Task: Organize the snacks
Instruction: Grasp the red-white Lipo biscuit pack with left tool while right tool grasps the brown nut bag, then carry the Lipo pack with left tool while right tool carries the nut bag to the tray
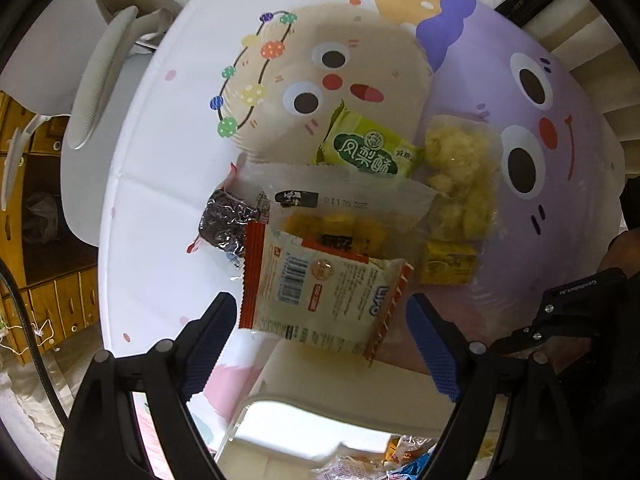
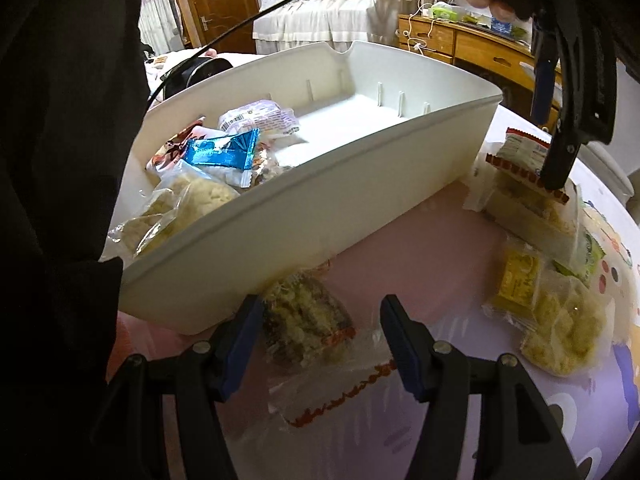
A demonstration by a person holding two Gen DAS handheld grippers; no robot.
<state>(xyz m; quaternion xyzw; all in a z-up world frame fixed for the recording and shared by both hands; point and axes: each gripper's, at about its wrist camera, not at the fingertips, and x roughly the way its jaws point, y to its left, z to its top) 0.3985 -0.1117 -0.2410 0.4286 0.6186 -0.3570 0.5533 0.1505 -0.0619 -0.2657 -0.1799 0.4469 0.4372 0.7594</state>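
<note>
The surface [image 1: 152, 200], covered by a cartoon-print cloth, carries a white bin [image 2: 304, 216] and a loose cluster of snacks. The bin holds several packets at one end, among them a blue packet [image 2: 222, 152] and a clear bag of pale pieces [image 2: 192, 200]; its other end is bare. Outside the bin, a clear bag of yellow puffs [image 1: 460, 176] lies beside a green packet [image 1: 368, 152], with a small yellow packet [image 1: 448, 264] just below the puffs and a dark packet [image 1: 224, 224] at the cluster's other side. A red-edged packet [image 1: 320, 292] rests on top of a clear packet of yellow pieces [image 1: 332, 216]. The left gripper [image 1: 320, 336] points down over the red-edged packet, its jaws wide on either side of it, pads not pressing. The right gripper [image 2: 320, 340] hovers beside the bin wall, jaws partly open around a clear packet of crumbly snack [image 2: 304, 324] lying on the surface, not gripping.
</note>
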